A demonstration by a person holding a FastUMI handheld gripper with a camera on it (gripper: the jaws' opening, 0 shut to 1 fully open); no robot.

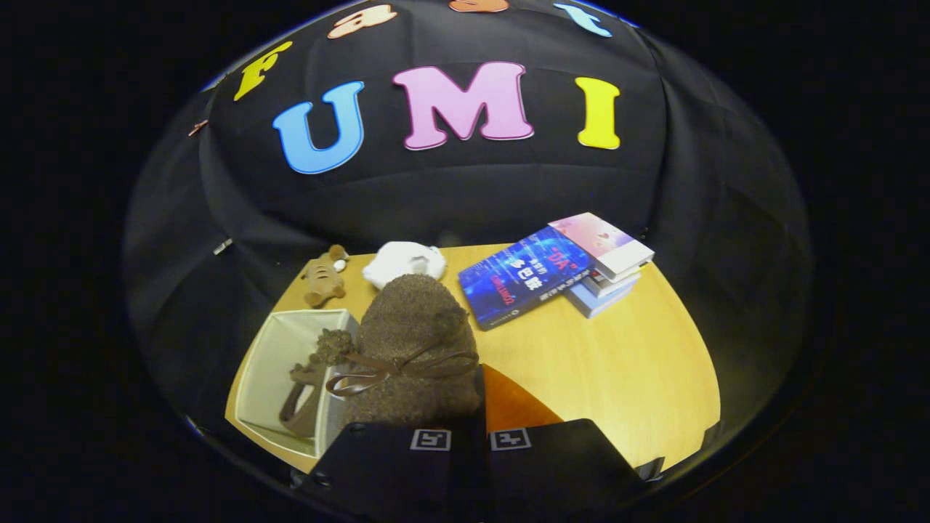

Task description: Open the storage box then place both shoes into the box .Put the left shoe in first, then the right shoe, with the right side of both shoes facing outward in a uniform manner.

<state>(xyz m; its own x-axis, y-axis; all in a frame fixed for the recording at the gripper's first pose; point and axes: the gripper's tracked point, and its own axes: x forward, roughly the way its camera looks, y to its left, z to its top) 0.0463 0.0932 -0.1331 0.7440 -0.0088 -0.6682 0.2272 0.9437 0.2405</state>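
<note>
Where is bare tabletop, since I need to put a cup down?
Free: wooden table beyond the gripper, short of the books. Crowded: storage box, brown shoe held in the fingers, white object, plush toy.

Fuzzy brown shoe (pixel 414 349) with ribbon bow, held above table; second shoe (pixel 309 388) inside open white storage box (pixel 272 363)

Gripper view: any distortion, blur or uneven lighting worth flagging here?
Gripper view: strong fisheye bend, with the table edge curving; light falls on the tabletop while the surroundings go dark; the brown shoe held in the tongs and the open storage box look slightly soft; the books stay readable in outline, with mild glare on the blue cover.
</note>
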